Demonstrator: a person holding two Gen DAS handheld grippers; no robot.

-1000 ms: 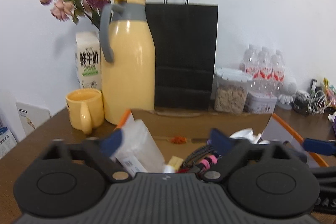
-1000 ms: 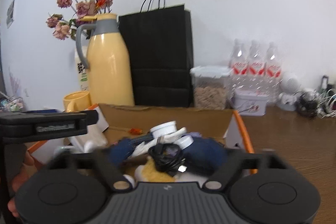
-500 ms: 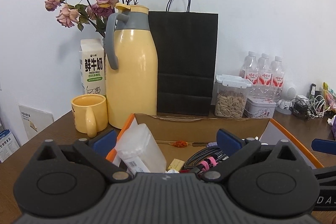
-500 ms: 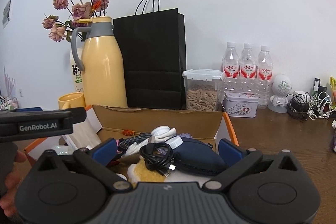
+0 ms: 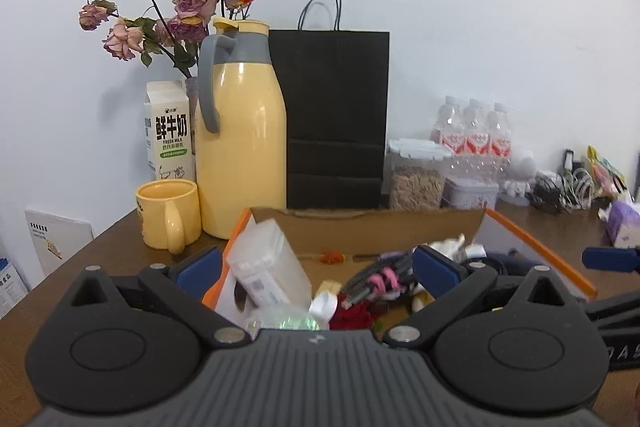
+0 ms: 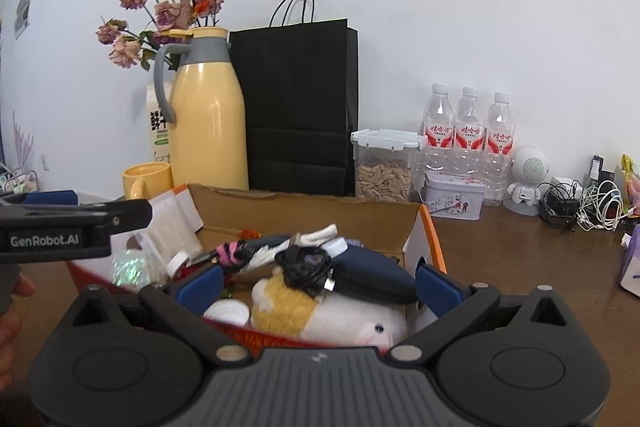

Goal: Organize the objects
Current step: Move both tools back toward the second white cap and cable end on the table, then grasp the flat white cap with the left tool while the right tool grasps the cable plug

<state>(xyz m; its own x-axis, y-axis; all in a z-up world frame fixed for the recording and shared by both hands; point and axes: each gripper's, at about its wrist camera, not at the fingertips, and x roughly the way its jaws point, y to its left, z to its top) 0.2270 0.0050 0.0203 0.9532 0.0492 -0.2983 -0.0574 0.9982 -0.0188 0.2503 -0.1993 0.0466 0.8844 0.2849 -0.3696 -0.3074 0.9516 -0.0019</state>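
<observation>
— Since the brown desk [image 6: 520, 259] carries everything, where does the clutter sit on it?
— Mostly in the open cardboard box [image 6: 304, 215] with orange edges, in front of the black paper bag [image 6: 300, 107] and the yellow thermos jug [image 6: 208, 123].
— And beside those?
— A milk carton [image 5: 168, 135] and dried roses [image 5: 176, 3] stand behind the jug, a yellow mug [image 5: 168, 215] just left of it. To the right of the bag are a clear canister of seeds [image 6: 384, 167], three water bottles [image 6: 468, 135], a small tin [image 6: 452, 201], a white robot figure [image 6: 528, 179] and a tangle of cables [image 6: 580, 203].
— What lies in the box?
— A white and yellow plush toy [image 6: 320, 315] at the near end, a dark blue pouch [image 6: 372, 279] on it, a coiled black cable [image 6: 304, 267] on top, a clear plastic case [image 5: 268, 267] leaning at the left wall, a pink and black striped item [image 6: 236, 251], and a white lidded jar [image 6: 228, 311].
— The jaws?
— The right gripper [image 6: 318, 281] has its jaws spread wide over the near end of the box, pressing on nothing. The left gripper [image 5: 318, 271] also stands with jaws apart, blue pads either side of the case and the striped item, touching neither
</observation>
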